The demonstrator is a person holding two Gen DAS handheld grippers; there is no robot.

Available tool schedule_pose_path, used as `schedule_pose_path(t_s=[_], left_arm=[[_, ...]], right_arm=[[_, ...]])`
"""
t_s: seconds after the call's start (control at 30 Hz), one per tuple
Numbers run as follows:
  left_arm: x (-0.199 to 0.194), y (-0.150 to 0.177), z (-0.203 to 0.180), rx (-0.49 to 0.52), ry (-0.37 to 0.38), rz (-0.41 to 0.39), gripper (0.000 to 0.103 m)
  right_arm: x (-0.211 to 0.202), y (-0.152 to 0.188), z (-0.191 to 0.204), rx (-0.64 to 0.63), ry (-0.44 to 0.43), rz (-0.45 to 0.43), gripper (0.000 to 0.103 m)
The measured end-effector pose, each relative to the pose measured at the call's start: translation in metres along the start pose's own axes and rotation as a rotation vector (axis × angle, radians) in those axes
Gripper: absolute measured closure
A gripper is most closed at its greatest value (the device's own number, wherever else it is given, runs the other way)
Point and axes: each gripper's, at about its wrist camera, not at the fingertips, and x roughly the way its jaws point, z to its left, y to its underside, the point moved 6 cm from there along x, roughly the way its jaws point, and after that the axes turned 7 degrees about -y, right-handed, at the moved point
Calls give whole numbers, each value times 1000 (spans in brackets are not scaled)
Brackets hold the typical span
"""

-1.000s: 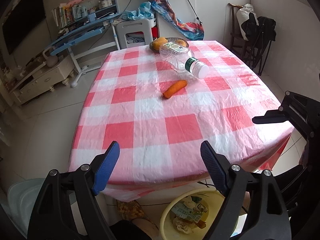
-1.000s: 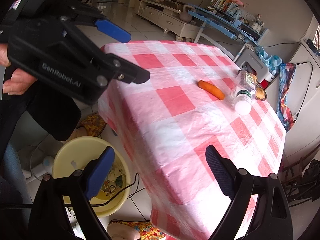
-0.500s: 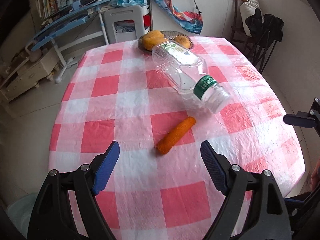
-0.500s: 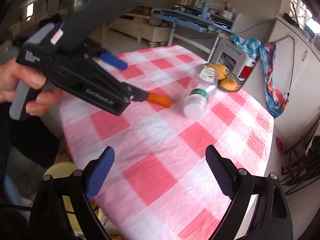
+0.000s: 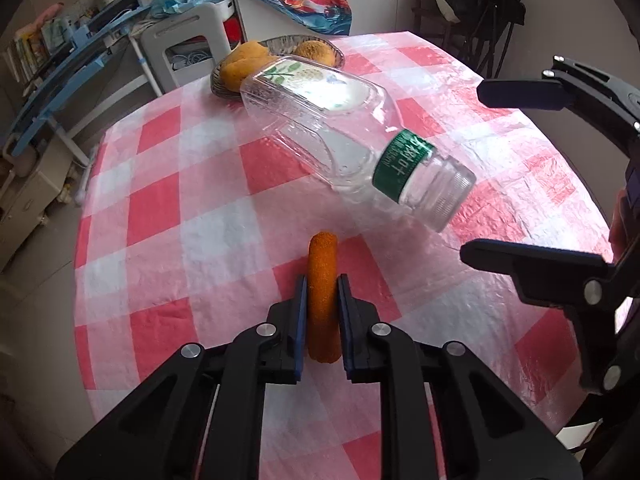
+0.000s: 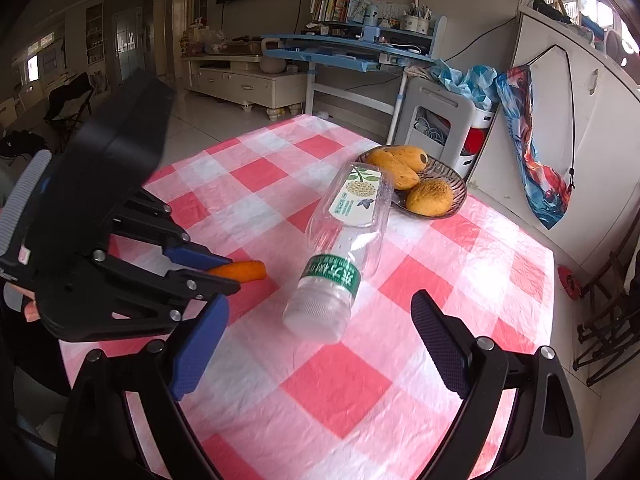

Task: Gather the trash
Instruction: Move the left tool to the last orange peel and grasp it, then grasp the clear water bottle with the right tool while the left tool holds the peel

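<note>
An orange carrot-like stick (image 5: 322, 264) lies on the red-and-white checked tablecloth (image 5: 200, 208). My left gripper (image 5: 322, 280) is shut on its near half, blue pads pressed against both sides; its far tip (image 6: 244, 270) pokes out past the left gripper (image 6: 224, 276) in the right wrist view. Just beyond it an empty clear plastic bottle (image 5: 340, 136) with a green neck label lies on its side, cap end towards me. My right gripper (image 6: 318, 308) hangs open above the cloth in front of the bottle (image 6: 344, 240), nothing between its fingers; it also shows in the left wrist view (image 5: 472, 172).
A glass bowl (image 6: 460, 192) of yellow fruit sits at the table's far edge behind the bottle. Beyond the table stand a grey stool, a blue desk, white cupboards and folded chairs (image 6: 608, 320) on the right.
My left gripper has moved forward and down over the table and shut on the orange stick. The right gripper has swung in over the cloth towards the bottle, still open.
</note>
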Motion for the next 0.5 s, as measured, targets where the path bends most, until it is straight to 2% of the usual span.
schedule_pose_path(t_s=[0.2,0.5], left_arm=[[-6,-16,37,-139,-18,-28,89],[-9,-27,52,-180,-53,-54,89]], right_arm=[[22,-13,-9,24,10,-11,15],[43,-21,-10,12,29,3,15]])
